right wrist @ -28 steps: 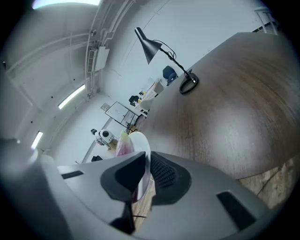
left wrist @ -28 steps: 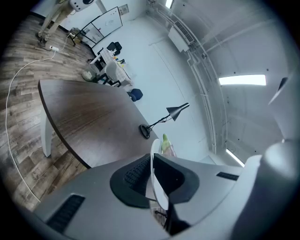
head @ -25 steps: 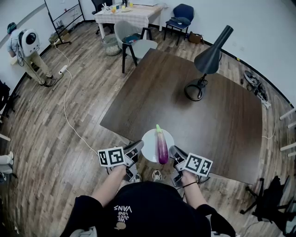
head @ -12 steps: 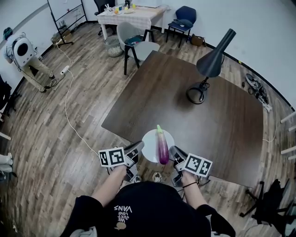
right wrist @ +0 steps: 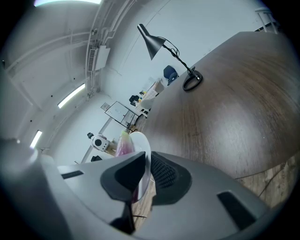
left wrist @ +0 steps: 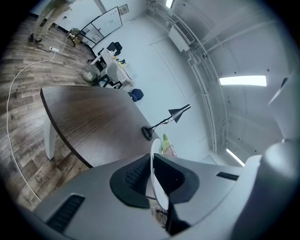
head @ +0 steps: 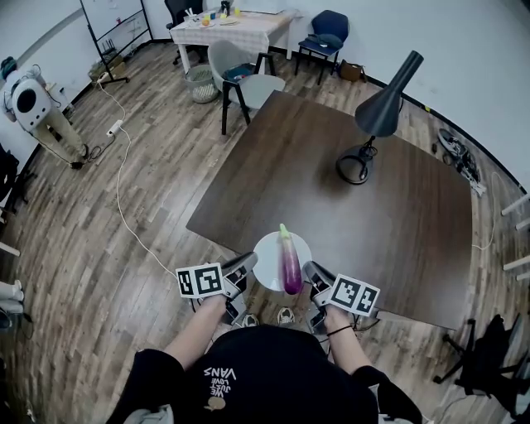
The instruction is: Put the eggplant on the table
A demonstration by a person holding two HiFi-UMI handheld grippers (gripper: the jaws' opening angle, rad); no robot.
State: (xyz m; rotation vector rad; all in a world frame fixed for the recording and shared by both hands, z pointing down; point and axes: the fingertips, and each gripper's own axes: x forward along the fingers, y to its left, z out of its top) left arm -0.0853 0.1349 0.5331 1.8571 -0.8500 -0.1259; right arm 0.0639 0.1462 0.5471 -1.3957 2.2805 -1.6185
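A purple eggplant [head: 289, 260] with a green stem lies across a white plate [head: 269, 257], held over the near edge of the dark wooden table [head: 331, 190]. My left gripper [head: 250, 265] is shut on the plate's left rim, and my right gripper [head: 310, 270] is shut on its right rim. In the left gripper view the plate's edge [left wrist: 155, 176] stands between the black pads, with the eggplant's green tip [left wrist: 165, 140] behind it. In the right gripper view the plate [right wrist: 142, 154] is pinched the same way, the eggplant [right wrist: 123, 143] showing on its left.
A black desk lamp [head: 373, 116] stands at the table's far side. A grey chair [head: 244, 79] sits at the far corner, a smaller table [head: 232, 25] and a blue chair [head: 325, 37] beyond. A person [head: 33, 99] stands far left. A white cable [head: 124, 207] runs over the floor.
Both grippers and the plate with the eggplant stay in place. The view has shifted slightly, and the person at the far left has moved a little.
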